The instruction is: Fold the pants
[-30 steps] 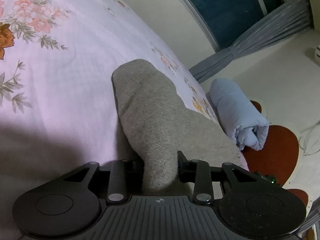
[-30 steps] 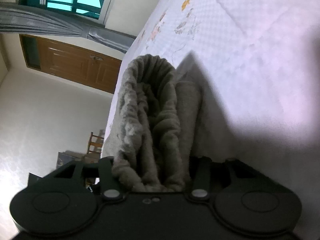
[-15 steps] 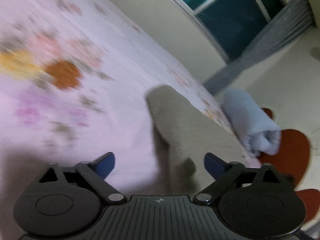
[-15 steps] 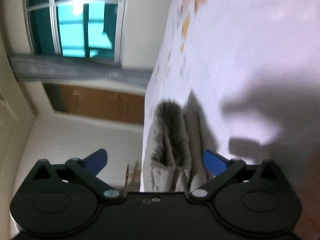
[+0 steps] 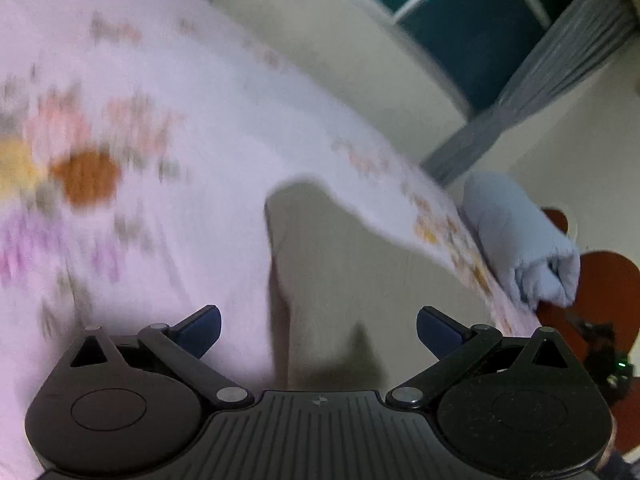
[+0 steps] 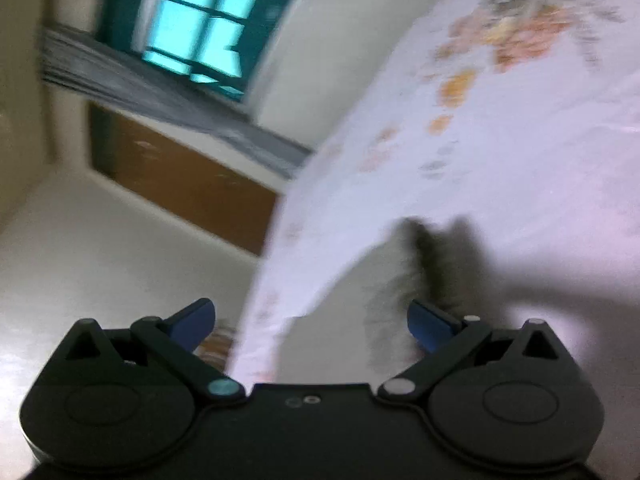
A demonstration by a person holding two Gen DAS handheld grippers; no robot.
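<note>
The grey-beige pants lie folded on the pink floral bedsheet, near the bed's edge. My left gripper is open and empty, pulled back just above the near end of the pants. In the right wrist view the pants show as a blurred grey bundle with a dark fold opening. My right gripper is open and empty, and the bundle sits by its right blue fingertip. Both views are motion-blurred.
A rolled light-blue cloth lies at the bed's edge beside a red-brown chair. A window with grey curtains is behind. In the right wrist view a wooden door and window stand past the bed's edge.
Both grippers were shut on the folded pants a second ago. They have opened, let the pants go on the bed, and pulled back and turned away.
</note>
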